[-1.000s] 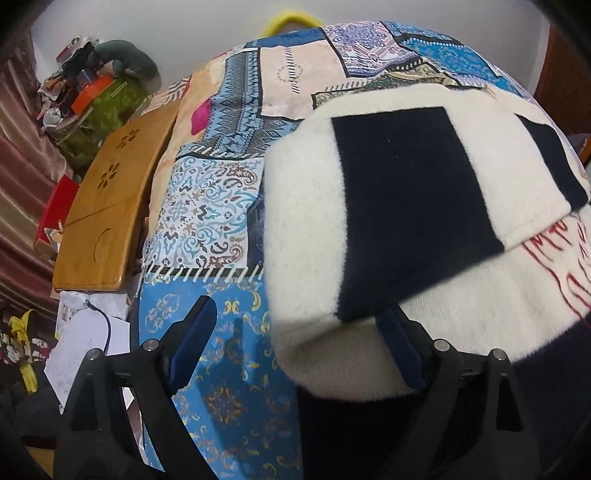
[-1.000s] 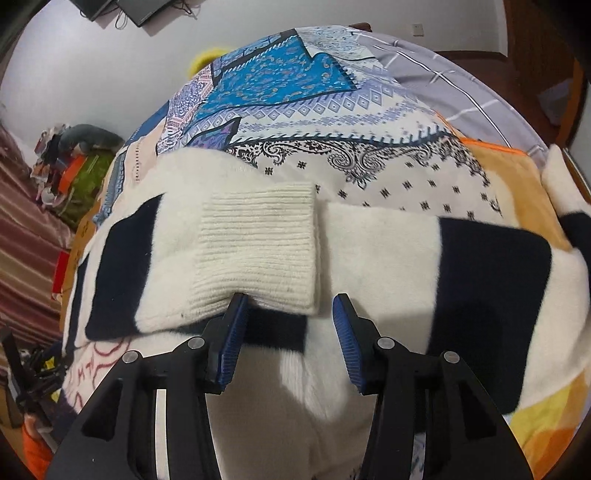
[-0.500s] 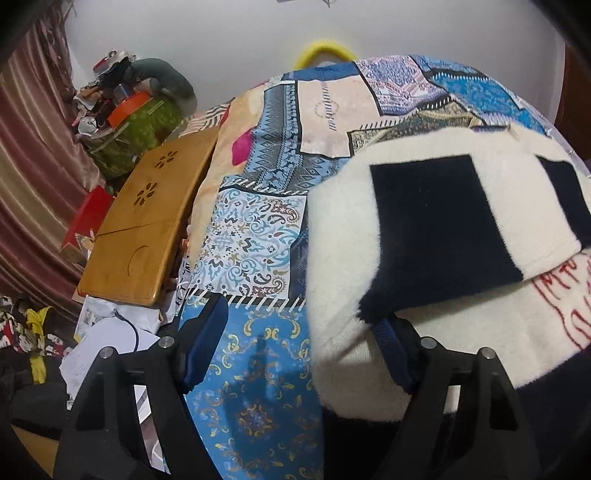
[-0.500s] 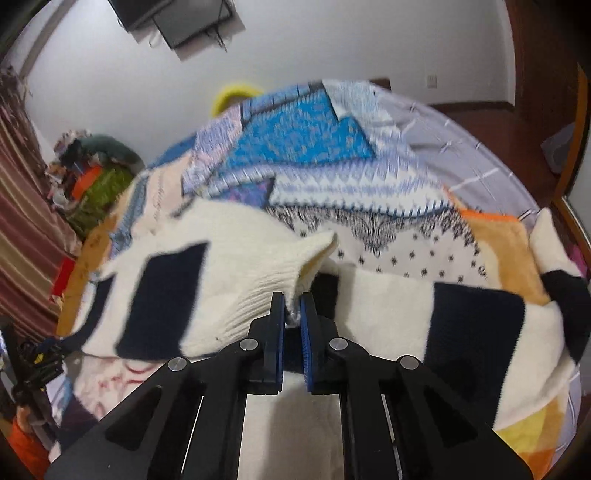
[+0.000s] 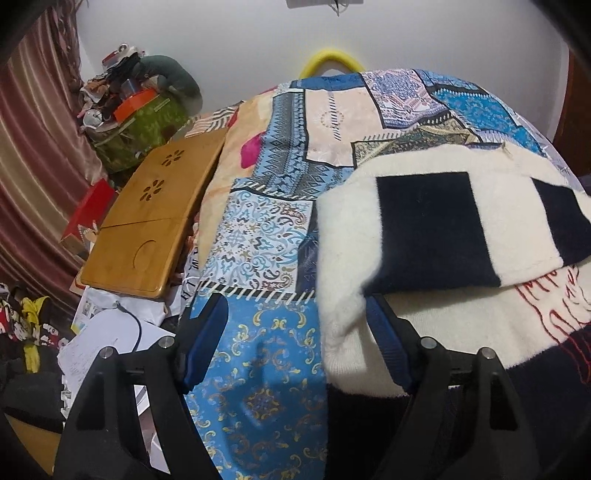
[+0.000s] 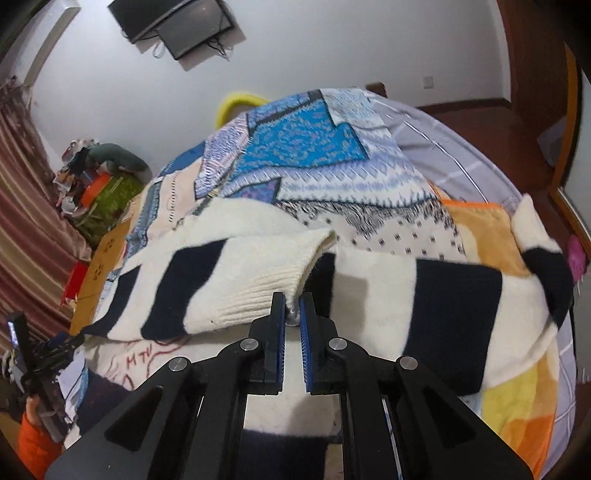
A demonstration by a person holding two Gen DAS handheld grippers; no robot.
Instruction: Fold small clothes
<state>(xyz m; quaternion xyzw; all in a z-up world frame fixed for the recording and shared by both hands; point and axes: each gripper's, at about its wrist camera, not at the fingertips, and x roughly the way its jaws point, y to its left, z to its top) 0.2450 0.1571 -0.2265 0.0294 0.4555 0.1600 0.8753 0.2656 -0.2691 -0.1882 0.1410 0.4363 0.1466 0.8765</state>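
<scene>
A cream sweater with navy bands (image 5: 424, 229) lies spread on a patchwork quilt (image 5: 258, 236), one sleeve folded across its body. My left gripper (image 5: 291, 306) is open at the sweater's left folded edge. Its right finger (image 5: 384, 332) is tucked under the folded sleeve and its left finger (image 5: 207, 332) hangs over bare quilt. In the right wrist view my right gripper (image 6: 293, 306) is shut on the ribbed cuff (image 6: 266, 288) of that sleeve, holding it slightly off the sweater (image 6: 369, 266). The other sleeve (image 6: 546, 266) trails off to the right.
A wooden lap table (image 5: 147, 221) lies beside the bed on the left, with papers and a cable (image 5: 110, 339) on the floor below it. A green bundle with clutter (image 5: 140, 110) stands by the curtain. A screen (image 6: 177, 22) hangs on the wall.
My right gripper has shut on the ribbed cuff and lifted it off the sweater. My left gripper has risen a little and its jaws have narrowed slightly.
</scene>
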